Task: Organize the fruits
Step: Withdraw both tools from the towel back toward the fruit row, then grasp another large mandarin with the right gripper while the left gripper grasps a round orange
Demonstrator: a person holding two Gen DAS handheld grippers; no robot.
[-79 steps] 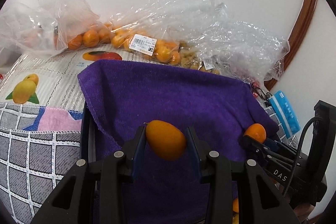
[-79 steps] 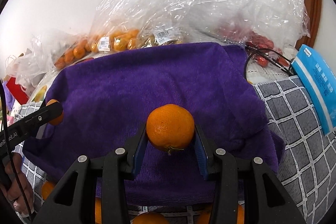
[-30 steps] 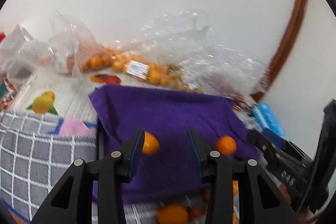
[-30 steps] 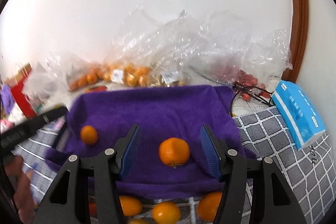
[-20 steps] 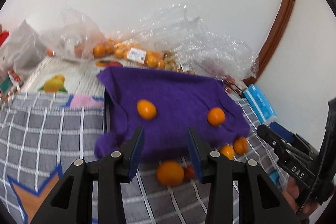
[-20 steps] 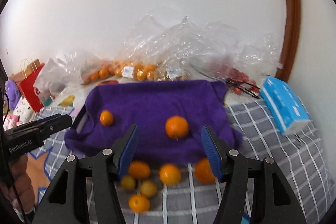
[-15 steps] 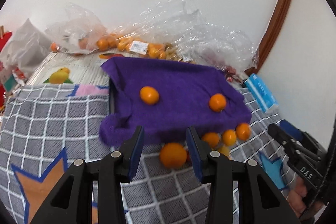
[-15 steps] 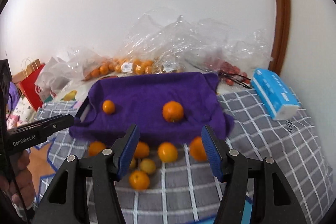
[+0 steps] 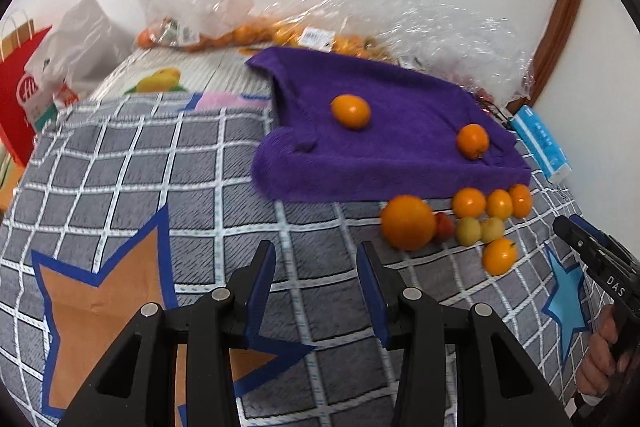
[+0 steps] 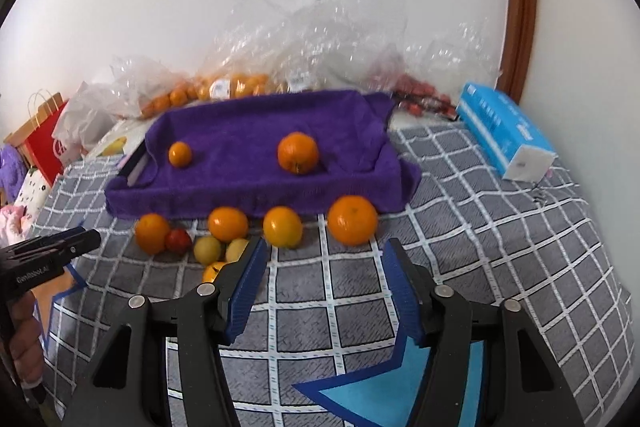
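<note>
A tray draped in a purple towel (image 9: 400, 163) (image 10: 240, 131) holds two fruits: a small orange (image 9: 350, 111) (image 10: 179, 154) on its left and a bigger orange (image 9: 473, 141) (image 10: 298, 152) on its right. Several loose fruits lie on the checked cloth in front of it, among them a large orange (image 9: 407, 222) (image 10: 352, 220), smaller oranges (image 10: 282, 226), two yellow fruits (image 9: 469, 231) and a small red one (image 10: 178, 241). My left gripper (image 9: 316, 259) is open and empty, well back from the tray. My right gripper (image 10: 324, 259) is open and empty, just short of the loose fruits.
Clear plastic bags of oranges (image 9: 256, 33) (image 10: 224, 87) and red fruit (image 10: 416, 95) lie along the wall behind the tray. A blue tissue pack (image 10: 504, 131) (image 9: 540, 143) lies at the right. A red paper bag (image 9: 20, 95) stands at the left.
Both grippers let go of their oranges onto the purple towel, opened, and pulled back from the tray. The loose fruits in front of the tray have come into view.
</note>
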